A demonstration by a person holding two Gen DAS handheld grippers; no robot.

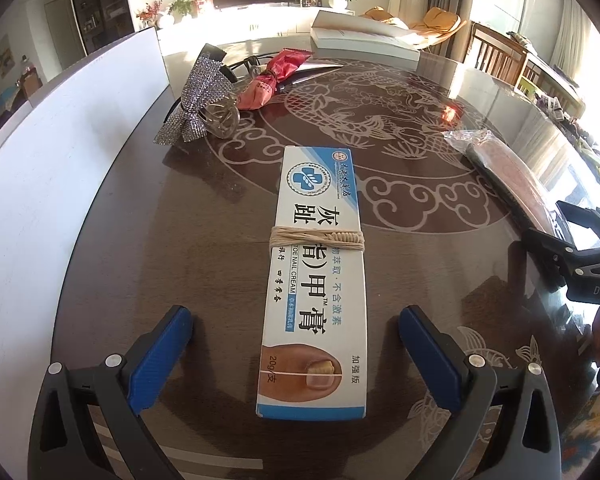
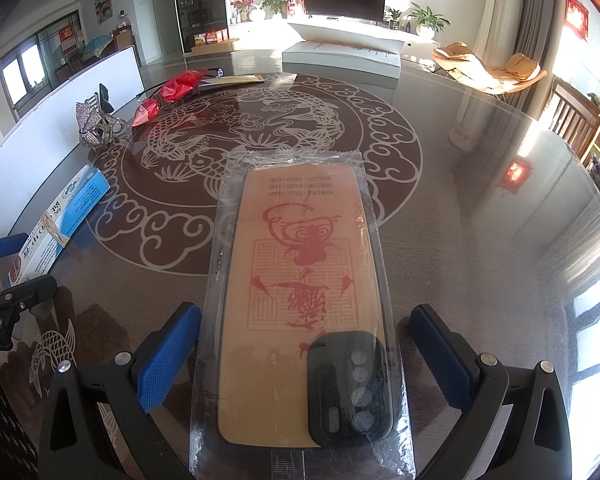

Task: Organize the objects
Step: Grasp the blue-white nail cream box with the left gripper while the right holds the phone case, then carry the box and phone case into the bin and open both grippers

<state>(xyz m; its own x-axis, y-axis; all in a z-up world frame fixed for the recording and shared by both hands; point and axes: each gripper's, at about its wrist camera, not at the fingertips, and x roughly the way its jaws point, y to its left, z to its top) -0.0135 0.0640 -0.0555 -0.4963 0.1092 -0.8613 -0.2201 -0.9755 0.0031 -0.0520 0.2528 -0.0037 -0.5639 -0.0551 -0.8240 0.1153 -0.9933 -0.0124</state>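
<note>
Both grippers are at the approach step: the left gripper (image 1: 296, 356), wide open and empty, straddles the nail cream box (image 1: 314, 280) on the table (image 1: 440, 264), the right gripper (image 2: 306, 354), equally open, straddles the bagged phone case (image 2: 300, 300), so each must next close.

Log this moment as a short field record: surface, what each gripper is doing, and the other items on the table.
surface: dark glass table with a fish pattern
left gripper: open, fingers either side of the toenail cream box, not touching
cream box: lying flat, rubber band around its middle
right gripper: open, straddling the bagged phone case
other items: rhinestone bow clip, red wrapper, white book
</note>
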